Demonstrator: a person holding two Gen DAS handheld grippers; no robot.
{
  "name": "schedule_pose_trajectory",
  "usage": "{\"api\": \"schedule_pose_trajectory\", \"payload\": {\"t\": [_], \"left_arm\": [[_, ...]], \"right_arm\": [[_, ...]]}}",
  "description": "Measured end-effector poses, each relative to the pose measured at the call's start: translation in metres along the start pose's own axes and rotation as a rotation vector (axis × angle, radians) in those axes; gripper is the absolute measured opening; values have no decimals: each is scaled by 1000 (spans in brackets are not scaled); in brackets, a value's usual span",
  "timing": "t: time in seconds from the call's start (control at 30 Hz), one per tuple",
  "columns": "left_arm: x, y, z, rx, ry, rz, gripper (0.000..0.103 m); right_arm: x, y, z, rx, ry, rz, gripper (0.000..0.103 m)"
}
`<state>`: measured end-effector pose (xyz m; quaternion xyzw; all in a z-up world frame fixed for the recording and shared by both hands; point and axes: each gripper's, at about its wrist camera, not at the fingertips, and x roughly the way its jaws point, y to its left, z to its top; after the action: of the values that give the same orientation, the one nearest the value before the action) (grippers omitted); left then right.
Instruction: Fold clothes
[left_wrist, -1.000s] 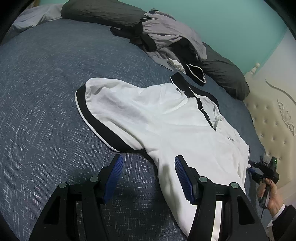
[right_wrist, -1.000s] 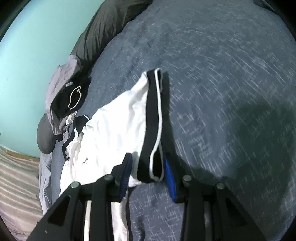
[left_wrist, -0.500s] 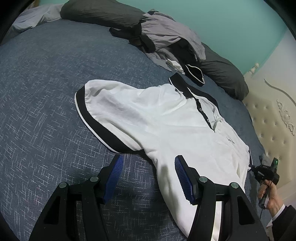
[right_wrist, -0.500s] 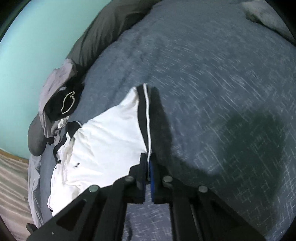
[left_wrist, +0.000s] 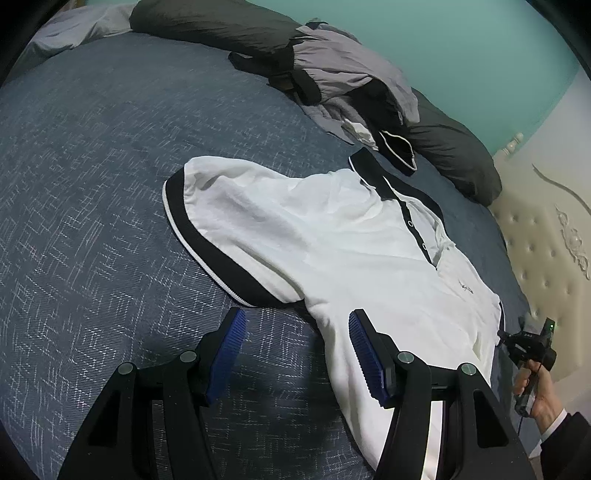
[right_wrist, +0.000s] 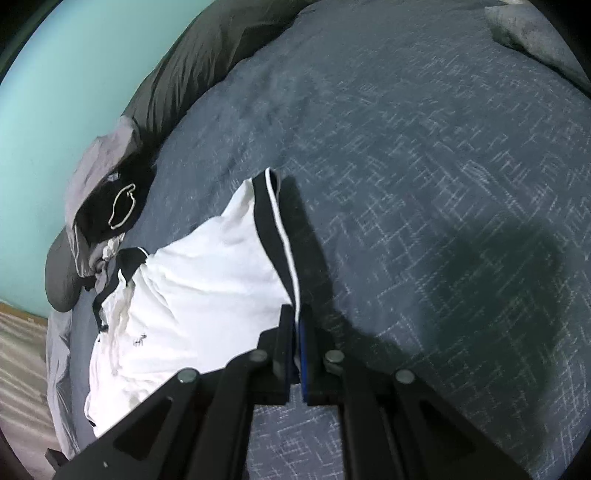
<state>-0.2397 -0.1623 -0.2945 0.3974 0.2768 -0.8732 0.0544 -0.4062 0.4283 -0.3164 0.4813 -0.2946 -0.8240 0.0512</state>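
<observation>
White polo (left_wrist: 332, 251) lies front up on the bed (left_wrist: 92, 166), collar toward the pillows (left_wrist: 207, 26), black-banded sleeves spread to either side.

Right claw (right_wrist: 297, 325) is clamped tight on the black cuff (right_wrist: 280, 243) of one sleeve, with the fabric pinched between the pads and that sleeve edge pulled up off the bed. In the left wrist view the same claw (left_wrist: 506, 338) sits at the far edge of the shirt with a hand (left_wrist: 537, 391) on its grip.

Left claw (left_wrist: 295, 339) is about half open and holds nothing. It hovers over the shirt's side just below the other sleeve (left_wrist: 207, 236): one pad (left_wrist: 364, 354) over white fabric, the other over bare bedspread.

A heap of grey and black clothes (left_wrist: 347, 85) sits past the collar, against the pillows.
</observation>
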Motion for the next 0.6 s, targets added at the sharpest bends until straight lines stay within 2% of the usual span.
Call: {"api": "schedule_pose_trajectory", "payload": {"t": [0.2,0.3,0.33,0.6], "left_arm": [[2,-7,-1,23,5,2,64],[3,-10,-2,40,4,9,74],[3,-10,-2,42,3,9,74],[2,-11,-2,32,4,-2,75]], "right_arm": [[-18,3,-1,-26,-26,-25,5],[-28,9,-3,-57,-52,-41,5],[-30,11,-4,-65,-57,-39,5],[-38,57,-18,-123,-35,69,5]]}}
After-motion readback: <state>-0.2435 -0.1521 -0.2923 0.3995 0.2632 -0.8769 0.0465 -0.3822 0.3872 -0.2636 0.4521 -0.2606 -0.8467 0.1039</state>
